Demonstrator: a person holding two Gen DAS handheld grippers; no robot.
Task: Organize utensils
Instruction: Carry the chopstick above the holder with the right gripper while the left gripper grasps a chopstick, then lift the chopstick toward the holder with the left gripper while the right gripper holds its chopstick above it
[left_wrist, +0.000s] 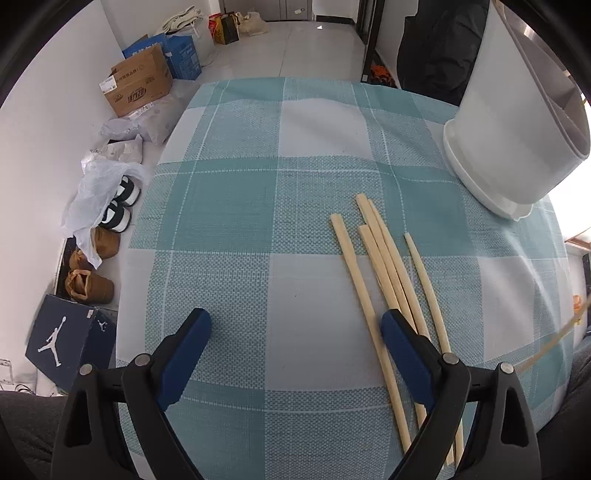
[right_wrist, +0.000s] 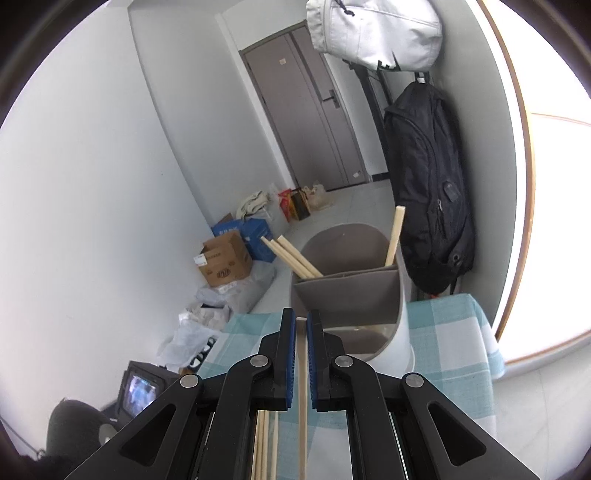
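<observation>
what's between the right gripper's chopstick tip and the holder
Nothing: in the right wrist view only checked tablecloth shows between the chopstick in the right gripper and the holder.

We find loose chopsticks (left_wrist: 388, 273) on the table (left_wrist: 258, 206), holder (left_wrist: 513, 122) behind them to the right, four chopsticks (right_wrist: 295, 258) in its rear compartment, boxes (left_wrist: 138, 86) on the floor to the left.

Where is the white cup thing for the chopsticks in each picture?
Left wrist view: the white holder is at the upper right, standing on the checked tablecloth beyond the loose chopsticks.
Right wrist view: the white holder is in the middle, just past the right tool, with chopsticks already standing in it.
Shared landmark: the brown cardboard box on the floor.
</observation>
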